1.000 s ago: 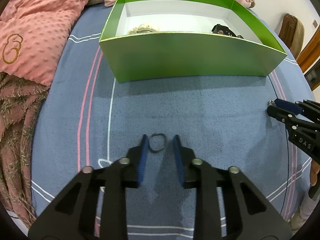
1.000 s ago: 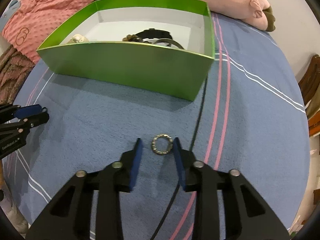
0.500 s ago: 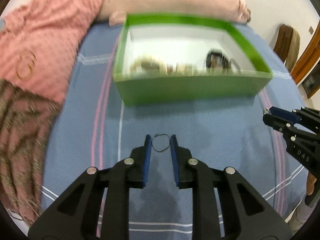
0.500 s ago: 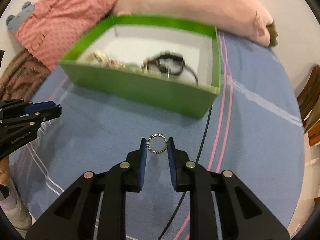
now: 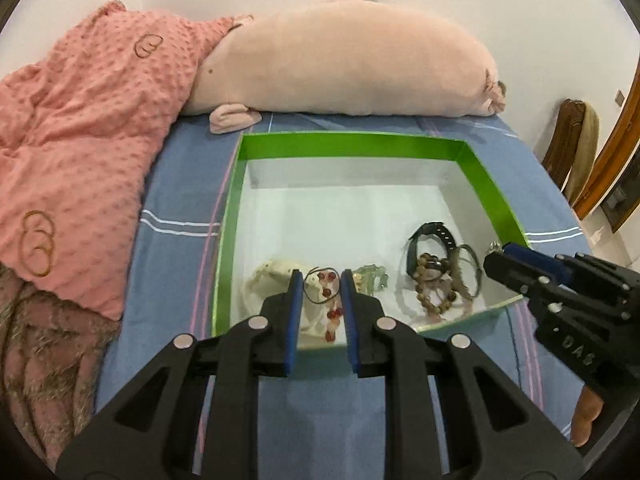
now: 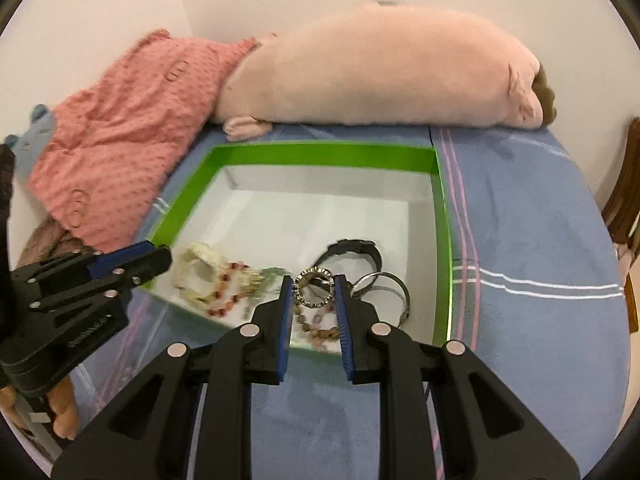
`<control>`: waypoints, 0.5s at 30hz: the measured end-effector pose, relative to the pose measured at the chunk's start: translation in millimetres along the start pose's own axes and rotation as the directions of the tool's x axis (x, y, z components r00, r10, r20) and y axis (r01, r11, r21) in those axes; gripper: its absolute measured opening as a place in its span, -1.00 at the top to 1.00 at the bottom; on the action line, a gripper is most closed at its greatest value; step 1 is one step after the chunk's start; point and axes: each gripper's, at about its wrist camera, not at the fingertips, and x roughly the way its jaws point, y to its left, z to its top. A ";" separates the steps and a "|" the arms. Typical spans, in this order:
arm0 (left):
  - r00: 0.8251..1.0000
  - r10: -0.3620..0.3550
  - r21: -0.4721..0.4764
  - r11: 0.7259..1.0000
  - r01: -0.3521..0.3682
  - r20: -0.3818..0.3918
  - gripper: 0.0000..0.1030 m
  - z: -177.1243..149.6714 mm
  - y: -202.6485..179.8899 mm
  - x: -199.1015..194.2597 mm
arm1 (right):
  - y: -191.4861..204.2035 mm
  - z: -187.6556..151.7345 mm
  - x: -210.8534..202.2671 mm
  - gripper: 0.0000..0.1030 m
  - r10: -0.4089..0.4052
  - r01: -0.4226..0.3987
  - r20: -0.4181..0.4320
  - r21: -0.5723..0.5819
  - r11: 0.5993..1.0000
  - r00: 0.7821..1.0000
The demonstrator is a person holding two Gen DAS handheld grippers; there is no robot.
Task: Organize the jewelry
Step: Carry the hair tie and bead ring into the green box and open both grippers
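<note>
Both loads hang right above the green cardboard box (image 5: 496,184): left gripper (image 5: 319,286) pinching a thin black loop (image 5: 316,292), right gripper (image 6: 313,289) clamping the studded metal ring (image 6: 314,289).

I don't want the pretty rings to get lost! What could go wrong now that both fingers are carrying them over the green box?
1. The right gripper pinches the sparkly ring only by its edges, so it might slip and roll.
2. The thin dark loop in the left gripper could snag the red bead string below.
3. Both hang near the green box's front edge, so an early drop might miss.
</note>
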 end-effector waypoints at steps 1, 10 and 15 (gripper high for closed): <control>1.000 0.005 -0.001 1.000 -0.005 -0.008 0.63 0.2 -0.5 4.8 | -1.4 -1.2 6.2 0.60 -0.013 0.013 -0.014 0.002 1.000 1.000; 0.999 0.009 -0.014 1.000 -0.010 -0.050 0.63 -4.5 2.8 33.1 | -21.4 -8.0 35.0 0.60 -0.046 0.049 -0.058 0.037 0.998 0.997; 0.998 0.010 -0.015 1.000 -0.011 -0.057 0.63 -4.9 3.2 38.2 | -19.8 -8.4 39.3 0.60 -0.071 0.072 -0.051 0.019 0.997 0.996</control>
